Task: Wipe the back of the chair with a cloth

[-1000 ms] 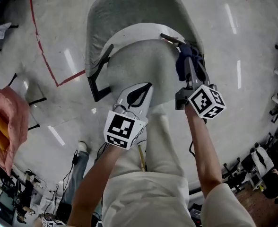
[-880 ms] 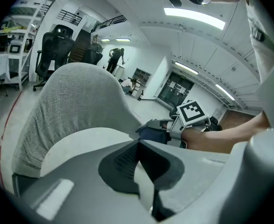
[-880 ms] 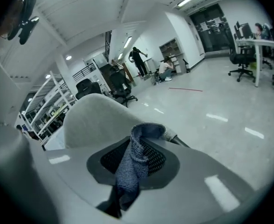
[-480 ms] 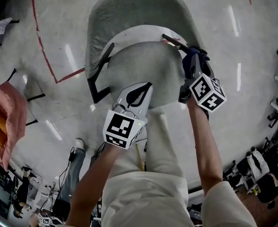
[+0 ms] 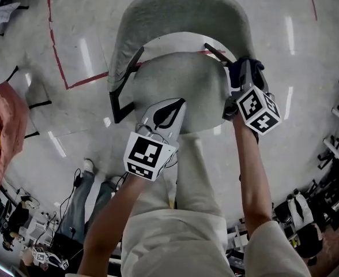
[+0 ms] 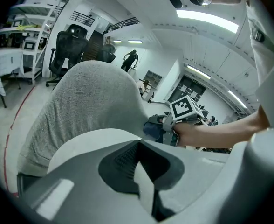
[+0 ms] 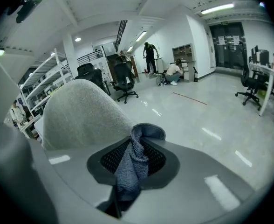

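Now mid-wipe, we judge: right gripper (image 7: 136, 143) pinches blue knitted cloth (image 7: 127, 181) near right end of grey fabric chair back (image 5: 181, 10); left gripper (image 6: 138, 160) closed, empty. Next we drag cloth across back.

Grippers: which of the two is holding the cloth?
The right gripper: a blue cloth is pinched between its jaws. The left gripper is shut on nothing.

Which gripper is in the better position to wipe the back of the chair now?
Right. The right gripper holds the blue cloth in its jaws close to the chair back; the left gripper is shut, empty, over the seat.
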`<state>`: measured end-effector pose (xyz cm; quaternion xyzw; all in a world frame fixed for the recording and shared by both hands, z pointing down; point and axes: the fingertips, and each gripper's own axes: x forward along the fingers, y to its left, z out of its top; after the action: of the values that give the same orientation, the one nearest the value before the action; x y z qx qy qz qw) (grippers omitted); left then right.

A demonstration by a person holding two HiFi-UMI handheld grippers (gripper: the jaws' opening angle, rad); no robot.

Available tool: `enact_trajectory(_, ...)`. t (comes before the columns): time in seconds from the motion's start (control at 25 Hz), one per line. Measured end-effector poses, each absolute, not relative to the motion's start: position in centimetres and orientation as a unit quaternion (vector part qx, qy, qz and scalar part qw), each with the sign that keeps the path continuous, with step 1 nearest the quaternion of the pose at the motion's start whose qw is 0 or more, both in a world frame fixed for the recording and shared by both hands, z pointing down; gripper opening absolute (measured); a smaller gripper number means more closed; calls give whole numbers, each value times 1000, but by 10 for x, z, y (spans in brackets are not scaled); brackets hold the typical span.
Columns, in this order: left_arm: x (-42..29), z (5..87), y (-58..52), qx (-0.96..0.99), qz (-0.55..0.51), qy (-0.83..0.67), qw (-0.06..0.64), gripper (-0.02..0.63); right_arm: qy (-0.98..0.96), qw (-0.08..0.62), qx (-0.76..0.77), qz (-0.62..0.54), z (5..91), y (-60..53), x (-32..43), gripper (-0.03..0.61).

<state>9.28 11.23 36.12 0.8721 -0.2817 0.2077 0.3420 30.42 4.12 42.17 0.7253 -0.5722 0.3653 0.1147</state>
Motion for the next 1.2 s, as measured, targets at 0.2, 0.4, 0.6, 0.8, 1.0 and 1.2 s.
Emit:
enact_trajectory(0.2, 94, 365, 103, 865, 208, -292, 351, 1, -596, 145, 711, 345, 422, 22, 296, 74)
enact_trajectory(0.4, 90, 367, 100, 860, 206, -302, 356, 1, -619, 158, 695, 329, 418, 8, 280, 74)
enact_trajectory(0.6, 94, 367, 89, 858, 198, -314, 356, 1, -639, 163, 679, 322, 419, -10, 266, 74)
enact_trajectory(0.8, 90, 367, 79, 854, 191, -330, 354, 1, -656, 178, 663, 315, 425, -21, 254, 74)
enact_trajectory(1.0, 85, 361, 73, 849, 185, -348, 353, 1, -672, 188, 646, 310, 424, -28, 245, 74)
enact_trajectory(1.2, 77, 357, 66, 842, 181, -367, 351, 1, -698, 202, 622, 292, 417, -44, 226, 74)
